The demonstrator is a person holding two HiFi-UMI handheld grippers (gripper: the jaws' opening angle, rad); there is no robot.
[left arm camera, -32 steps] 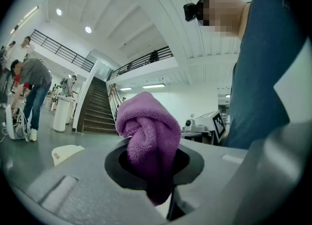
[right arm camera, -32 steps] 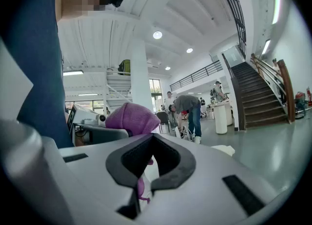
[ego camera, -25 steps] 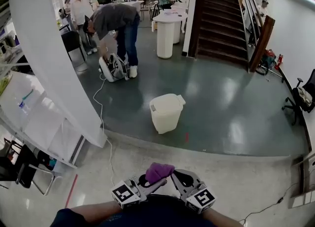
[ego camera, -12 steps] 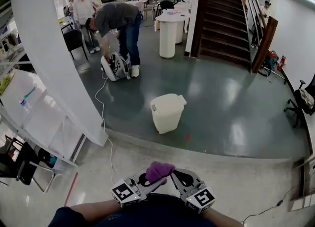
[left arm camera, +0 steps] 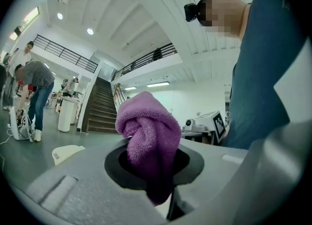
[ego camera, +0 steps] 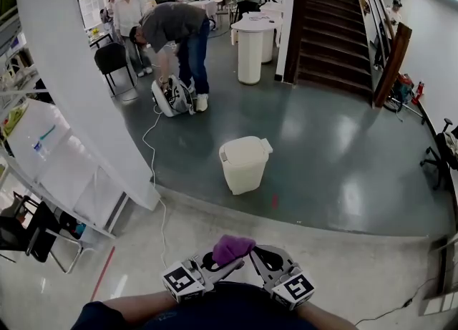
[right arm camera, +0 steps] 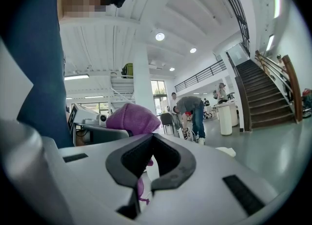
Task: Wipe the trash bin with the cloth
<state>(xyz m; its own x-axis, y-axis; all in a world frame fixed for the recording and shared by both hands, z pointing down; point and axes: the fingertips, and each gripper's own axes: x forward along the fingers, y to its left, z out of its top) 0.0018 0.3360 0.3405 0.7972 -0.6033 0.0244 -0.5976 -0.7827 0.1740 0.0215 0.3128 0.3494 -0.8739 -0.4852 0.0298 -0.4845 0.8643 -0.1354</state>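
Observation:
The cream trash bin (ego camera: 243, 164) with its lid on stands on the dark floor some way ahead; it also shows small in the left gripper view as the bin (left arm camera: 66, 153) and in the right gripper view as the bin (right arm camera: 225, 152). Both grippers are held close to the body at the bottom of the head view. My left gripper (ego camera: 227, 264) is shut on a bunched purple cloth (ego camera: 230, 248), which fills its jaws (left arm camera: 148, 141). My right gripper (ego camera: 256, 255) sits beside it, shut with nothing held (right arm camera: 148, 170); the cloth (right arm camera: 132, 119) shows just behind its jaws.
A thick white pillar (ego camera: 79, 85) rises at left with shelving beside it. A white cable (ego camera: 152, 178) runs over the floor to a person (ego camera: 172, 35) bent over a bag. A white round table (ego camera: 250, 42), stairs (ego camera: 329, 21) and an office chair (ego camera: 444, 149) stand beyond.
The view has crept slightly forward and tipped, so the bin and people sit a little lower and right. Both grippers and the cloth keep the same pose.

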